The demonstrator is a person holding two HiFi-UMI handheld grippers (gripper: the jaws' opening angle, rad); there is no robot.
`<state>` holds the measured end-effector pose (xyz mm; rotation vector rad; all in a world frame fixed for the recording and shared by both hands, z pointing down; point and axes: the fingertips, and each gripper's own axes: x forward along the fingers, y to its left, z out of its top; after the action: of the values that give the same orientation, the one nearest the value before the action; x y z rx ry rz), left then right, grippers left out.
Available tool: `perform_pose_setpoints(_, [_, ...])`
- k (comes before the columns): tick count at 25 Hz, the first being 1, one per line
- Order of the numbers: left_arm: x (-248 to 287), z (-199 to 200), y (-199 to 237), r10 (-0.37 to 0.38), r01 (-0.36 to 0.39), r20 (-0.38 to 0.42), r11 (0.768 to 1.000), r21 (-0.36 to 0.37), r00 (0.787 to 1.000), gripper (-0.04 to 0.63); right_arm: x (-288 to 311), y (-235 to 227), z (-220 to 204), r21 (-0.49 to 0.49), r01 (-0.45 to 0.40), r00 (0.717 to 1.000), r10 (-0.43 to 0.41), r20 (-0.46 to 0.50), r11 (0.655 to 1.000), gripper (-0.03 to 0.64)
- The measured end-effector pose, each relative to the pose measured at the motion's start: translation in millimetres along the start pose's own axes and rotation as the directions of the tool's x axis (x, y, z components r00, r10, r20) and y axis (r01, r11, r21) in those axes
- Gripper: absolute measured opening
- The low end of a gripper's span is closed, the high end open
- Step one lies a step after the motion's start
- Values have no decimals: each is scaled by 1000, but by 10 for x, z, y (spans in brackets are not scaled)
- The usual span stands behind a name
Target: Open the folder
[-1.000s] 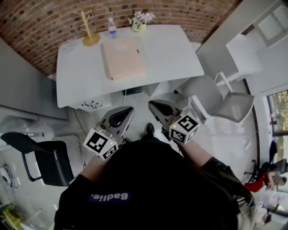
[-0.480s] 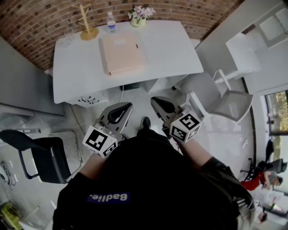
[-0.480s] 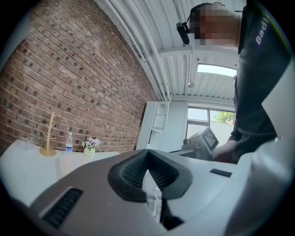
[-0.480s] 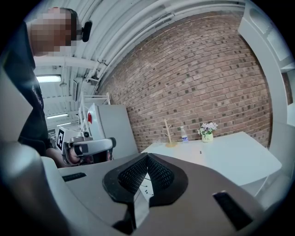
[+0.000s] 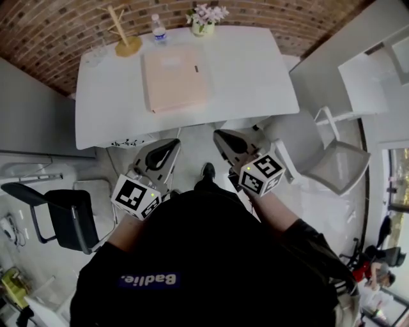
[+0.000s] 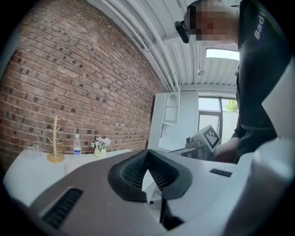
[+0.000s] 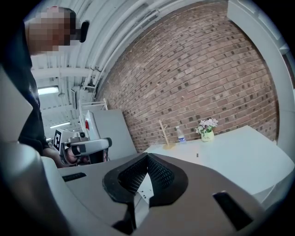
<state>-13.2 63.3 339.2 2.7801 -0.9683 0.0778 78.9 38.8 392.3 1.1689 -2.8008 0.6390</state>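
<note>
A closed pale pink folder lies flat on the white table, toward its far side. Both grippers are held side by side in front of the table's near edge, over the floor and well short of the folder. My left gripper is shut and holds nothing; in the left gripper view its jaws meet at the tip. My right gripper is also shut and holds nothing, its jaws closed toward the table.
At the table's far edge stand a wooden rack, a water bottle and a small pot of flowers. A black chair is at the left, a white chair at the right. A brick wall runs behind.
Both grippers have moved forward toward the table's near edge, still shut. The folder has not moved.
</note>
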Motion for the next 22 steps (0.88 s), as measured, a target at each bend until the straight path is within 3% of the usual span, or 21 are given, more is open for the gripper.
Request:
perform_pose_setpoints(7, [580, 53, 194, 98, -97, -18, 995, 22, 995, 2, 193, -627, 154, 34, -81, 996, 81, -20, 996, 28])
perform_pose_setpoints(13, [749, 25, 274, 164, -162, -45, 986, 36, 985, 2, 366, -836, 98, 59, -156, 986, 160, -52, 986, 28])
perform_pose_setpoints(22, [927, -113, 395, 164, -162, -78, 986, 39, 983, 2, 444, -1008, 31, 78, -156, 984, 162, -76, 985, 28])
